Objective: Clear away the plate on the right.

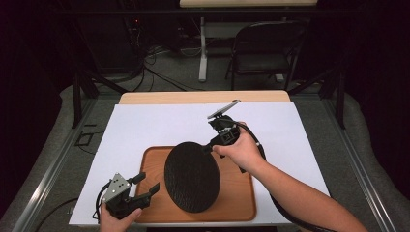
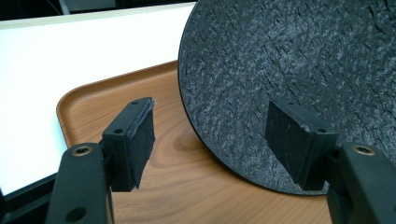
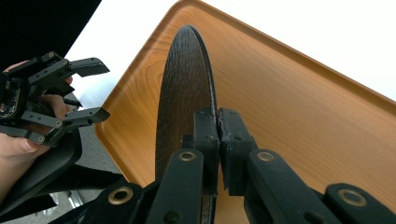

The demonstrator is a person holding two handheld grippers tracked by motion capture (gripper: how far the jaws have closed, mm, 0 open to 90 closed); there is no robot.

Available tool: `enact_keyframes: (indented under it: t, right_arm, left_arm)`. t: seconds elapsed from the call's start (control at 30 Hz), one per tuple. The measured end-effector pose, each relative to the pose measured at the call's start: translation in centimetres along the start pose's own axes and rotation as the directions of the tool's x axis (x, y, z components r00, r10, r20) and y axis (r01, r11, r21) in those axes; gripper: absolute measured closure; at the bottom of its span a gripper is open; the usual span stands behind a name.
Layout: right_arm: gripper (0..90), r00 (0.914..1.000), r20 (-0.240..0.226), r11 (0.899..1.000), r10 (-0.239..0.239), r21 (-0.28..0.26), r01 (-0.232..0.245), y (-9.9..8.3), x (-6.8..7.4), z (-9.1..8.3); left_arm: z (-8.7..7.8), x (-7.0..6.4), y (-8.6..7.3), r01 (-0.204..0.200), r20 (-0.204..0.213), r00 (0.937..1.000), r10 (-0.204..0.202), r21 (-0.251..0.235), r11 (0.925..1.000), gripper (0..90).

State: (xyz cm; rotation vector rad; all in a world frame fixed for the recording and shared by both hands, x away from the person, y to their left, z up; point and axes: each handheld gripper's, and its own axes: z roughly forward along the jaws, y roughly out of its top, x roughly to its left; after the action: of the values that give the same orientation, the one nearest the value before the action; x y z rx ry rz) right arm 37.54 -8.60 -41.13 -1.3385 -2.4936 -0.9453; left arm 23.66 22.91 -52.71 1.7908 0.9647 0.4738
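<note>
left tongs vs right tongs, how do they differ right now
The left tongs stand open with nothing between the jaws; the right tongs are shut on the rim of the black round plate. The left tongs sit by the wooden tray's near left corner; the right tongs are over its far side, tilting the plate up. Both are hand-held, with black jaws.

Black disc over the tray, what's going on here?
A person works with a tool in each hand. The right tool is shut on the rim of the black disc, holding it tilted up on edge over the wooden tray. Whether its lower edge rests on the tray is hard to tell. The left tool is open at the tray's near left corner, jaws pointed at the disc but not touching it.
</note>
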Motion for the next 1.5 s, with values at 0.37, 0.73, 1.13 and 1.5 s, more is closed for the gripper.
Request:
enact_keyframes:
  t: [0.37, 0.73, 1.13, 1.5]
  right_arm:
    - [87.5, 0.9996, 0.006, 1.0, 0.029, 0.005, -0.029, -0.6, -0.8, 0.0]
    - [87.8, 0.9994, 0.013, 0.999, 0.033, 0.0, -0.033, -1.0, -1.3, 0.0]
    - [87.7, 0.9985, 0.007, 0.999, 0.054, 0.001, -0.054, -1.7, -2.1, 0.1]
    - [86.9, 0.996, 0.0, 0.996, 0.089, 0.013, -0.089, -2.9, -3.5, 0.2]
  left_arm:
    - [0.1, 0.1, 0.0, 0.0, 0.003, 1.0, 0.0, 0.006, 1.0, 33.0]
    - [0.2, 0.0, 0.1, 0.002, 0.007, 1.0, -0.002, 0.002, 1.0, 33.0]
    - [0.0, -0.2, 0.1, -0.022, -0.002, 0.9998, 0.022, -0.024, 0.9995, 30.9]
    - [-0.2, -0.5, 0.2, -0.063, -0.029, 0.9977, 0.062, -0.057, 0.9964, 28.3]
